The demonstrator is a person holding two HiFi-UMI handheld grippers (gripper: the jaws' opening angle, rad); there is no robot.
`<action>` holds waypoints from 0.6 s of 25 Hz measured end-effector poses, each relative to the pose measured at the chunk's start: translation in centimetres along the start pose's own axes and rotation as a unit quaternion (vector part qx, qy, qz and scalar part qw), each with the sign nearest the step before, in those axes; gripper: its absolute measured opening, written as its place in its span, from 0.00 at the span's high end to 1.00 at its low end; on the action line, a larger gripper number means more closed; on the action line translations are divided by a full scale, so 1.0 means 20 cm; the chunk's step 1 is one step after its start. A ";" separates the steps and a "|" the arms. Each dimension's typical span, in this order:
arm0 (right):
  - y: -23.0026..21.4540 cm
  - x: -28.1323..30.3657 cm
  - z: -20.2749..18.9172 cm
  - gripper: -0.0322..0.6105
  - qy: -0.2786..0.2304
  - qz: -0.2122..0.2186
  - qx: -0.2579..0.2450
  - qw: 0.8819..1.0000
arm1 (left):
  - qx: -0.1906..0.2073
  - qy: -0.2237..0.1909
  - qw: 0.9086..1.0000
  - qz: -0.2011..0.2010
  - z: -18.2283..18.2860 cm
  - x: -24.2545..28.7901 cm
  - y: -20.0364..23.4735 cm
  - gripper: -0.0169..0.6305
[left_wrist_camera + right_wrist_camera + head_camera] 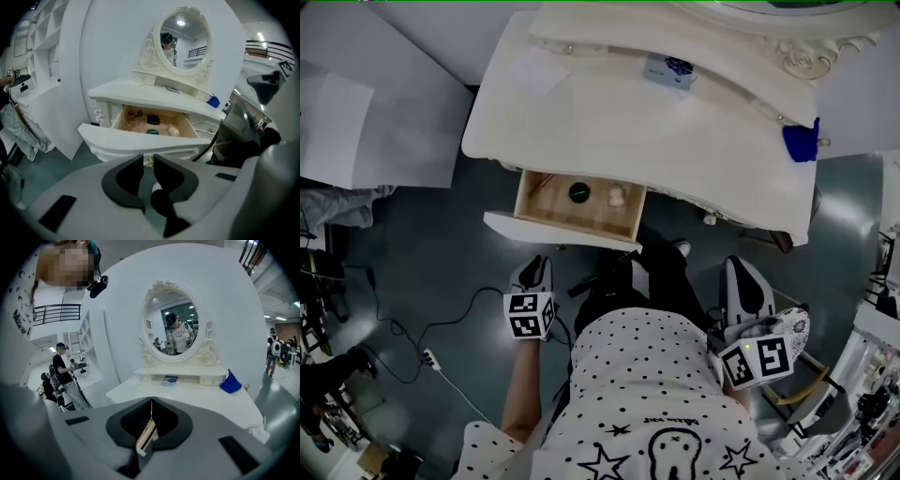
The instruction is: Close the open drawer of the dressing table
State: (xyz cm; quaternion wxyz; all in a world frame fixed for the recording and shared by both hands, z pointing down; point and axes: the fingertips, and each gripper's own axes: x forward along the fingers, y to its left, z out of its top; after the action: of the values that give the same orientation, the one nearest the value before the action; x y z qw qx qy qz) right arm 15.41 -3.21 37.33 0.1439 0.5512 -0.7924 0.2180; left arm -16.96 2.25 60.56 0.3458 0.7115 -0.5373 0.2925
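The white dressing table stands ahead with its wooden drawer pulled out. Inside lie a dark green round thing, a pale lump and hair clips. The white drawer front carries a small gold handle. My left gripper hangs just before that front, jaws a narrow gap apart, empty, the handle showing through the gap. My right gripper is held further right, below the table edge, its tips meeting with nothing in them.
An oval mirror tops the table, and a blue cloth lies at its right end. My legs stand right of the drawer. A cable with a power strip lies on the floor, white panels at left.
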 end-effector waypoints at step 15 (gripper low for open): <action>-0.05 0.01 0.00 0.94 0.000 -0.027 0.007 1.000 | -0.004 0.068 0.997 -0.046 -0.19 0.37 -0.05 0.72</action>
State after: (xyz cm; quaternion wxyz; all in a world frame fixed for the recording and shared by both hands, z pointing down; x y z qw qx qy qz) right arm 16.25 -3.68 37.62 0.1460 0.5730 -0.7759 0.2198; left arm -14.38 1.42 68.47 0.3976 0.7122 -0.4807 0.3219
